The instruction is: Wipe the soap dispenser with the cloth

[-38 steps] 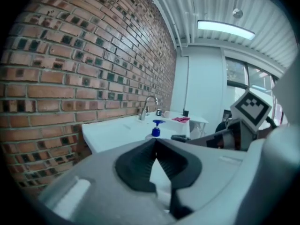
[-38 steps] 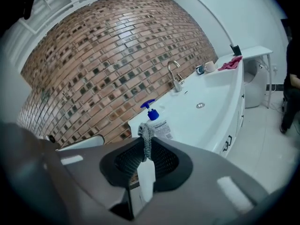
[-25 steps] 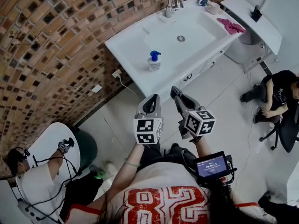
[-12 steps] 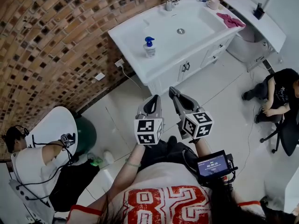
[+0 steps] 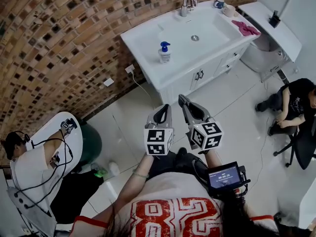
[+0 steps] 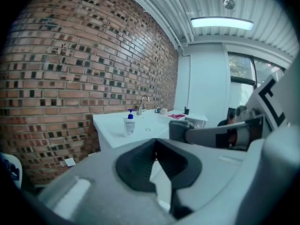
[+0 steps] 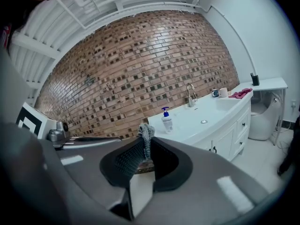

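1. While the person holds both tools side by side, low over the pale floor (image 5: 133, 117), the left hand-held gripper (image 6: 155, 143) has its dark pads brought together at the tips, with nothing between them.
2. Just to its right, the right hand-held gripper (image 7: 146, 145) has its jaws pinched on a small grey frayed tuft (image 7: 146, 132), which sticks up past the tips.
3. A small lit screen (image 5: 224, 176) sits on the person's right forearm, behind that gripper's marker cube.
4. Both grippers point towards a white vanity and are well apart from it, with open floor in between.
5. The soap dispenser (image 5: 164, 53), a clear bottle with a blue pump, stands upright on the white surface (image 5: 143, 38) near its front left end, just beside the sunken basin (image 5: 210, 27).
6. The cloth (image 5: 245, 27), pink and crumpled, lies at the far right end of the same surface. It is well apart from the dispenser, with the basin between them.
7. A chrome tap (image 5: 187, 4) rises at the back edge of the basin, and two cups (image 5: 223, 6) stand close together to its right.
8. A brick wall (image 5: 59, 43) runs behind the vanity, and a person in black (image 5: 296, 100) sits off to the right on the floor side.
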### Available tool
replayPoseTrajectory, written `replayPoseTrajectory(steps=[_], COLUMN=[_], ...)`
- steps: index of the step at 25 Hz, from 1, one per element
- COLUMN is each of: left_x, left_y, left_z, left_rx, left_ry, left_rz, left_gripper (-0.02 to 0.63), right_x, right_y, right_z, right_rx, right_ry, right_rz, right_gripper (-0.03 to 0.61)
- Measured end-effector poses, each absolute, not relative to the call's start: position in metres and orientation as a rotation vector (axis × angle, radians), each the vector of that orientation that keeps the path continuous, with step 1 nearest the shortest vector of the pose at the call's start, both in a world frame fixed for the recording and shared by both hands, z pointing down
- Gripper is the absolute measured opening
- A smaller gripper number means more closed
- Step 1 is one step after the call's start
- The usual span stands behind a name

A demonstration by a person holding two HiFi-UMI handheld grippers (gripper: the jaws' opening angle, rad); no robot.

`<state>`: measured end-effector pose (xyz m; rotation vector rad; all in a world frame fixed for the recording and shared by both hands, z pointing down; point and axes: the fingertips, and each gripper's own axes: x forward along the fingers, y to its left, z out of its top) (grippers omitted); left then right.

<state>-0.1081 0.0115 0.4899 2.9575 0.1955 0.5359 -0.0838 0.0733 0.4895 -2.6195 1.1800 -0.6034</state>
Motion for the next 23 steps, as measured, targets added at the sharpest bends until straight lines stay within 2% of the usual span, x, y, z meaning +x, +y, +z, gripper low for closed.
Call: replayPoseTrajectory(steps=[23], left_x=[-0.119], left_y=[-0.002], left_z=[0.482], left_rx=[2.965], left_ry=[0.212], left_rz=[0.507], left_gripper=[0.002], right_x=[-0.093], right_y=[0.064], right_z=[0.486], right_rx=[-2.672], right_ry=[1.142], right_rz=[-0.586], right_gripper=[0.048])
